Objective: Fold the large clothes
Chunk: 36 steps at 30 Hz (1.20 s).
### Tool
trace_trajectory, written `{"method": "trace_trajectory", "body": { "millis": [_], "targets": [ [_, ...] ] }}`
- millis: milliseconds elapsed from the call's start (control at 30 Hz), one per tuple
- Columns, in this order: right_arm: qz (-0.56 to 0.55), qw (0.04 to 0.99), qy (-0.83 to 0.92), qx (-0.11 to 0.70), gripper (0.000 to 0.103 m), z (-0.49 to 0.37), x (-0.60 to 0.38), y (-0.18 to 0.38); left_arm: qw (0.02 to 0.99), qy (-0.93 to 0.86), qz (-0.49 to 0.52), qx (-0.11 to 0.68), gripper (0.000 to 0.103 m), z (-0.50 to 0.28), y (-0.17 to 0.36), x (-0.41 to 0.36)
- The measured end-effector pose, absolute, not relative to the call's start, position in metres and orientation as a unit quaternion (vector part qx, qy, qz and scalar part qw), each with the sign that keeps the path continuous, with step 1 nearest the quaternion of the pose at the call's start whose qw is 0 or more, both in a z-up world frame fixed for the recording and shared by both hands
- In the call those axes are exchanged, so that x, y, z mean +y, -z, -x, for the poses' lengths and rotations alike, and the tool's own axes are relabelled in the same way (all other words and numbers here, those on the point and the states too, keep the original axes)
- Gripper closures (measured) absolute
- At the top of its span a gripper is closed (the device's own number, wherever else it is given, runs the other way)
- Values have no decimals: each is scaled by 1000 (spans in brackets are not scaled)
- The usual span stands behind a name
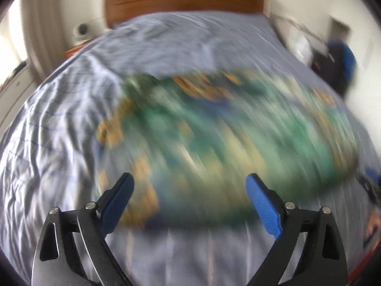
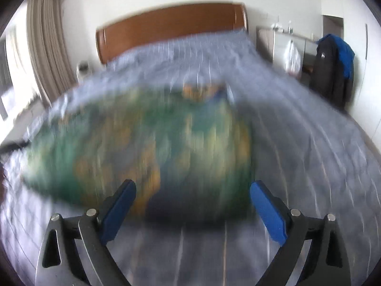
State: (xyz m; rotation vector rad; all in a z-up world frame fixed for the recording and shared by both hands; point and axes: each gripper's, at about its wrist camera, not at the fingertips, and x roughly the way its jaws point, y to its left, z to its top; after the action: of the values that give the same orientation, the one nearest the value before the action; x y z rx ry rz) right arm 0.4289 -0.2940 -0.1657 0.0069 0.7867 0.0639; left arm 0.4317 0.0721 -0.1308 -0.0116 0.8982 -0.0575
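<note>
Left gripper (image 1: pixel 190 186) and right gripper (image 2: pixel 193 190) both spread wide, nothing between the pads. Green-orange patterned garment (image 1: pixel 214 138) lies mid-bed on the striped bedsheet (image 1: pixel 59 124), well short of the wooden headboard (image 1: pixel 185 0). Heavy motion blur.

Right gripper (image 2: pixel 191 199): jaws wide apart, nothing between its 2 blue pads (image 2: pixel 270 211). Beyond it a green, orange and blue patterned garment (image 2: pixel 142 147) lies on the bed's grey-blue striped cover (image 2: pixel 309 157); heavy blur hides its fold lines. Wooden headboard (image 2: pixel 171 26) behind. Beige curtain (image 2: pixel 47 45) at left, dark jacket (image 2: pixel 333 66) hanging at right.
</note>
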Motion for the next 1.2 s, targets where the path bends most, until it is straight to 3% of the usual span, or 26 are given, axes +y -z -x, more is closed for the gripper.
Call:
{"method": "trace_trajectory", "body": {
  "millis": [233,367,600,800,967,1133,1200],
  "targets": [
    [41,906,-23,420,7,-338,-299,205,880,83,-78,460,6,-352,143,22],
    [15,924,-47,380,7,-286,-295,201,895,76,-65,434,5,-387,126,-6],
    [21,933,-96,346,7,-276,-281,197,894,33,-50,444,5,-489,137,-46],
    [-12,930,-93,355,7,-282,-300,201,880,42,-83,466,4,-457,163,-61],
    [-134,921,-95,354,7,-314,-339,191,879,99,-137,447,4,-431,139,-80],
    [-403,837,-109,354,7,-403,-387,214,894,134,-76,421,3,-460,110,-99],
    [-450,814,-84,358,11,-432,-392,230,875,169,-47,450,4,-482,122,-111]
  ]
}}
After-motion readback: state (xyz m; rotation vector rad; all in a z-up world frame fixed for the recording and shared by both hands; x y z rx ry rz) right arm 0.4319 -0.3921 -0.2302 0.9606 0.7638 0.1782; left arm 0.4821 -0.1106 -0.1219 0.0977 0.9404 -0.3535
